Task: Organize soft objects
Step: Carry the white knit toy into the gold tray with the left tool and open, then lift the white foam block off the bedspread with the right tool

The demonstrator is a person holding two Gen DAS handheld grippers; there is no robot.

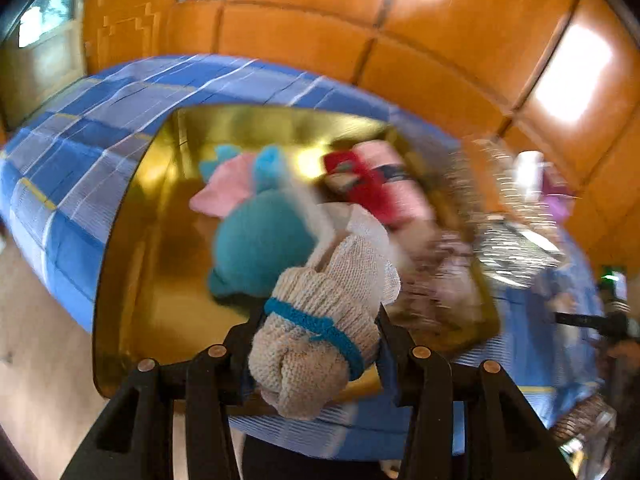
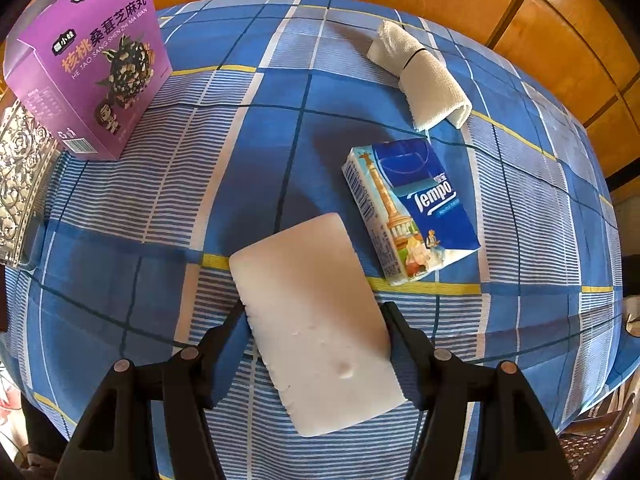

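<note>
1. Blue checked cloth (image 2: 280,152) covers the bench.
2. Left gripper (image 1: 316,344) clamps a knitted beige sock bundle (image 1: 316,320) above the gold tray (image 1: 160,280).
3. Right gripper (image 2: 316,344) squeezes a white sponge block (image 2: 312,320) over the bench.

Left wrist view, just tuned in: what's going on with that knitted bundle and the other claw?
The left claw grips a beige knitted bundle with a blue band above the gold tray, which already holds other soft items. The right claw has closed on a white foam block over the blue checked cloth.
</note>
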